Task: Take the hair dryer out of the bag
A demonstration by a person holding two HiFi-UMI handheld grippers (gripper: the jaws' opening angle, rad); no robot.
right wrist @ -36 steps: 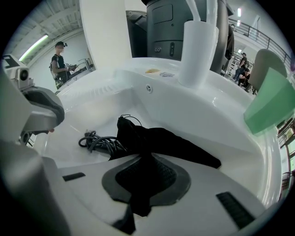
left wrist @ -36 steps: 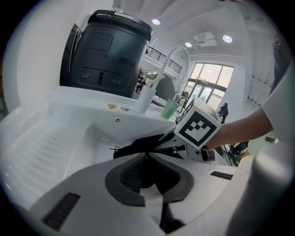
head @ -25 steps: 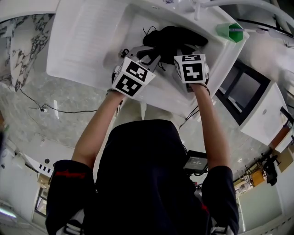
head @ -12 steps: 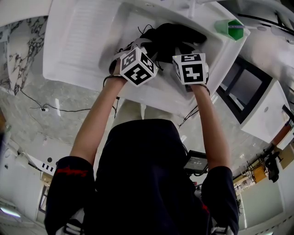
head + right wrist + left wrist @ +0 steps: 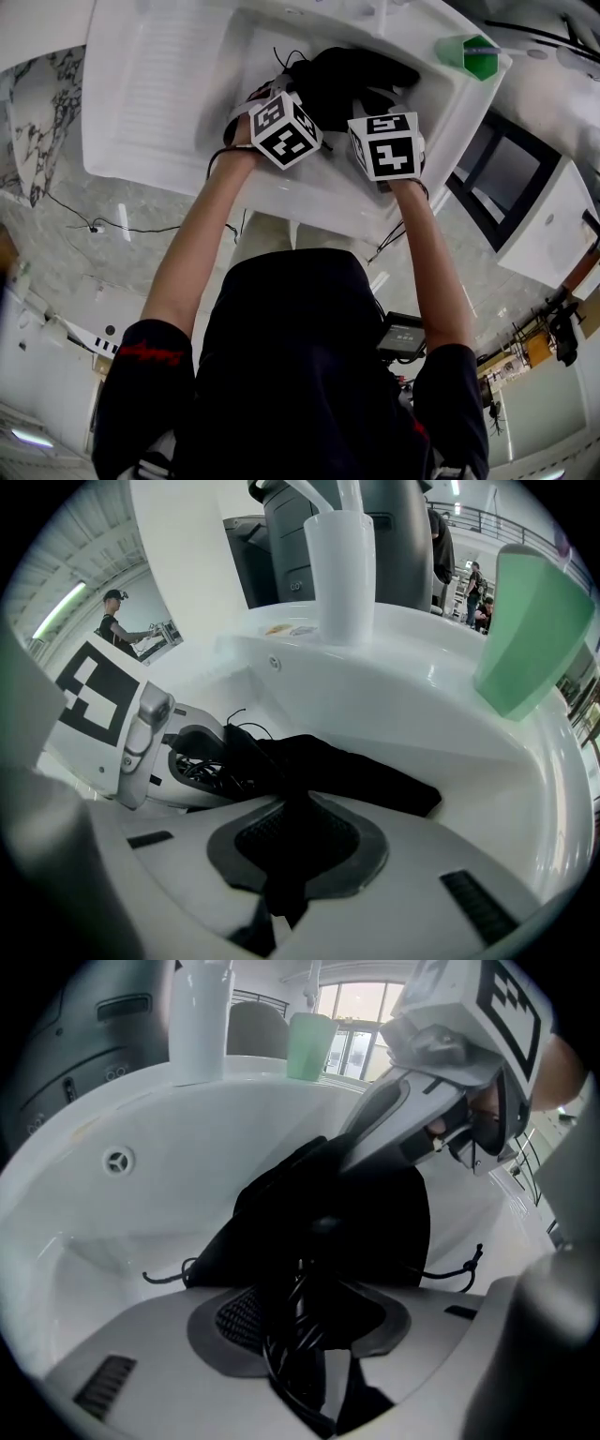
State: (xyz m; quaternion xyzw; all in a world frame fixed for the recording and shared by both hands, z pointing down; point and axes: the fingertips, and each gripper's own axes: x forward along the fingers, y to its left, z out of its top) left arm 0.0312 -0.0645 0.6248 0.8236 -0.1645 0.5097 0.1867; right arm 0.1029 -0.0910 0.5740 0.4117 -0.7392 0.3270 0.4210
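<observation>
Between right tongs [image 5: 285, 872], pinched: black bag [image 5: 361, 775], inside sink [image 5: 384, 694].

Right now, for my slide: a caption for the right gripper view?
Right gripper, jaws shut on the black bag, in a white sink.

The drawstring bag [image 5: 352, 80] is showing plain black against the glossy white sink [image 5: 169, 84]. The green cup [image 5: 473, 54] is glowing a translucent mint, and the white cup [image 5: 339, 574] is gleaming plain. The left gripper [image 5: 305, 1354] and right gripper [image 5: 291, 860] are showing pale grey shells, dark grey dotted pads and cubes [image 5: 384, 145] patterned in black-and-white squares.
</observation>
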